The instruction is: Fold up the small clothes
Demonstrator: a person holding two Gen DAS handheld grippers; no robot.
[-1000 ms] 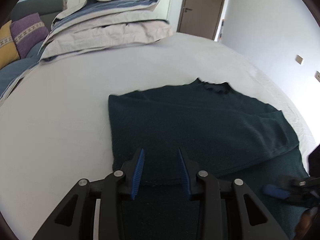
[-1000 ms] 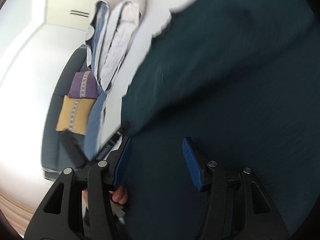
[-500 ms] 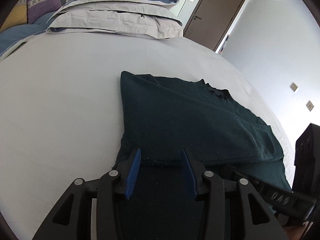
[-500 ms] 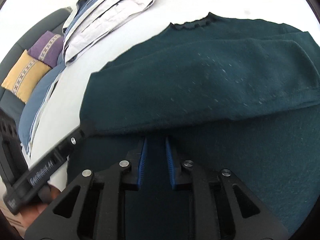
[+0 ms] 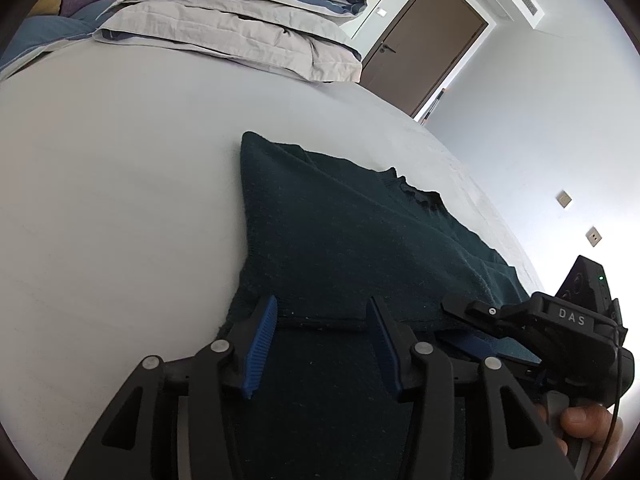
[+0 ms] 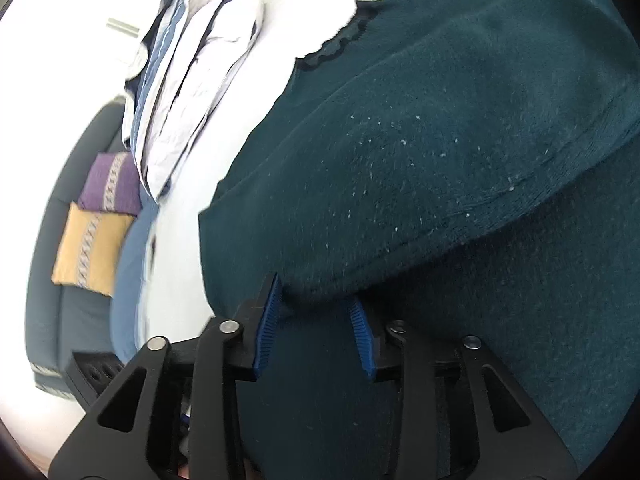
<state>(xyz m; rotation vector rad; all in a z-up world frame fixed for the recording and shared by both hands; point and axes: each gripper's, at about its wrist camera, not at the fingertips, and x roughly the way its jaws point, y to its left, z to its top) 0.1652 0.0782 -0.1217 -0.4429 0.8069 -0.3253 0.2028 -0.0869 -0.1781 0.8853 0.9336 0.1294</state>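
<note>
A dark green knit sweater lies flat on the white bed, its sleeves folded across the body and its collar at the far side. It fills the right wrist view. My left gripper is open, low over the sweater's near part, at the folded sleeve's edge. My right gripper is open, its jaws either side of the folded sleeve's edge. It shows in the left wrist view just right of the left gripper.
Folded grey and blue bedding is stacked at the far end of the bed, also in the right wrist view. A sofa with purple and yellow cushions stands beyond. A brown door is in the far wall.
The right gripper's jaws have opened wider again and it has tilted. The left gripper has dipped lower and closer to the sweater. The right gripper now sits next to the left.
</note>
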